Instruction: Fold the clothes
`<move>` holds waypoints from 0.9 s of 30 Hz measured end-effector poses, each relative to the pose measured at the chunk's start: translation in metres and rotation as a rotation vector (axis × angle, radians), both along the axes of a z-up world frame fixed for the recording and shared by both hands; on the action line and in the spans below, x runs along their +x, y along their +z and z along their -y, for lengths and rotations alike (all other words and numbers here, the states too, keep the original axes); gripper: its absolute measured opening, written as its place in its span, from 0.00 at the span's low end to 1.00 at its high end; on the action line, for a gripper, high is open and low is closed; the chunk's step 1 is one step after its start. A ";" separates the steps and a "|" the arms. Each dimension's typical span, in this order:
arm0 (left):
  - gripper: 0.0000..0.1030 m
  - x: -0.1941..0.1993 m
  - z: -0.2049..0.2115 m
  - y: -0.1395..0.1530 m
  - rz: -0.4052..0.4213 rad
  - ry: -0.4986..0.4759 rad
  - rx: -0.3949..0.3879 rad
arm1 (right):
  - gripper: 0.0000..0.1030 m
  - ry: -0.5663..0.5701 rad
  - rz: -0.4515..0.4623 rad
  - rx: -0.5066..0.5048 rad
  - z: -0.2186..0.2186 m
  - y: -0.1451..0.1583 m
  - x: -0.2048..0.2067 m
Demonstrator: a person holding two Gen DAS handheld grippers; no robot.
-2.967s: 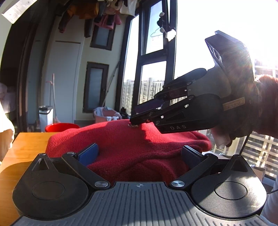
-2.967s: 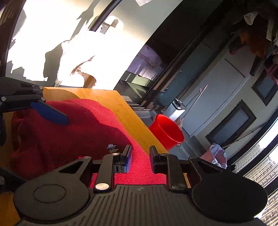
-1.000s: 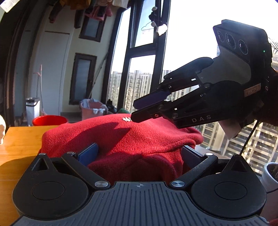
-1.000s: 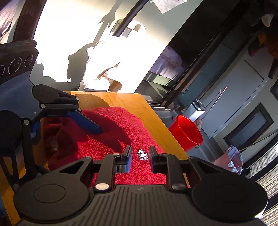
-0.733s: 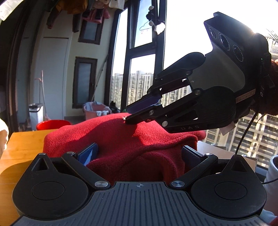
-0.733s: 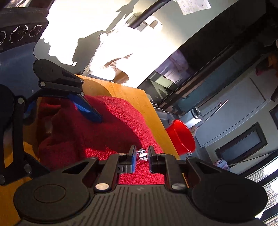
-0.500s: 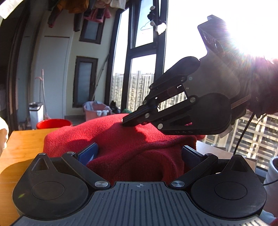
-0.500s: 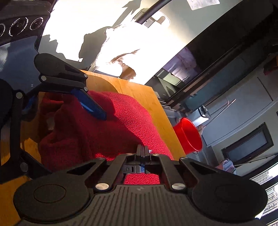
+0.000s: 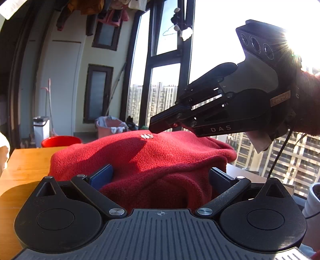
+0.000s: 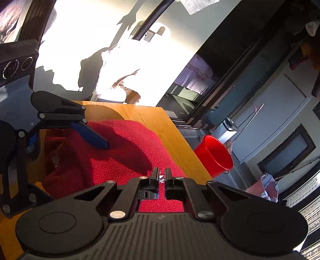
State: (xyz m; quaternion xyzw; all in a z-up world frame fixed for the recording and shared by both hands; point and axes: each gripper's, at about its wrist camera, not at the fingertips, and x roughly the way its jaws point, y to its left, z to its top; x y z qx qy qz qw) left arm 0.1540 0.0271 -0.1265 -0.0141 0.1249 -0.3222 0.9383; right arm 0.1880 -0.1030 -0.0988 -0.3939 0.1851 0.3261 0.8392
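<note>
A high-rise flat's enclosed laundry balcony: clothes hang overhead [image 9: 112, 12] at 11 o'clock, tall windows [image 9: 166, 80] at 12 frame apartment towers [image 9: 158, 100], and a red bucket [image 9: 60, 140] and laundry basket [image 9: 110, 126] sit beyond the wooden table [image 9: 24, 160].

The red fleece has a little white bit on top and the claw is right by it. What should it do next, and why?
Probably open a little and come down over it. The right gripper has its jaws nearly together just beside the white bit on the red fleece, and does not seem to hold it. The left gripper has fleece between its wide jaws.
</note>
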 end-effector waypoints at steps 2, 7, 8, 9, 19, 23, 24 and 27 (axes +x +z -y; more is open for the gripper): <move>1.00 0.001 0.000 0.000 -0.001 -0.001 0.000 | 0.02 0.013 0.019 -0.037 -0.003 -0.011 -0.001; 1.00 0.000 -0.002 -0.001 -0.001 -0.002 -0.001 | 0.03 -0.032 0.133 -0.109 -0.008 -0.026 0.016; 1.00 0.000 -0.002 -0.001 -0.002 -0.002 -0.003 | 0.03 -0.048 0.131 -0.100 -0.007 -0.025 0.022; 1.00 -0.001 -0.003 -0.001 -0.002 -0.001 -0.004 | 0.03 -0.062 0.126 -0.085 -0.006 -0.022 0.025; 1.00 -0.001 -0.002 -0.002 -0.002 -0.001 0.010 | 0.52 -0.173 -0.006 0.158 0.013 -0.008 0.022; 1.00 -0.001 -0.004 -0.002 -0.008 0.008 0.017 | 0.52 -0.335 0.015 0.193 0.040 -0.003 0.031; 1.00 -0.001 -0.005 -0.002 -0.010 0.007 0.012 | 0.53 -0.353 0.010 0.205 0.048 -0.004 0.029; 1.00 -0.004 -0.007 -0.002 -0.007 0.009 0.003 | 0.61 -0.375 -0.013 0.310 0.072 -0.003 0.007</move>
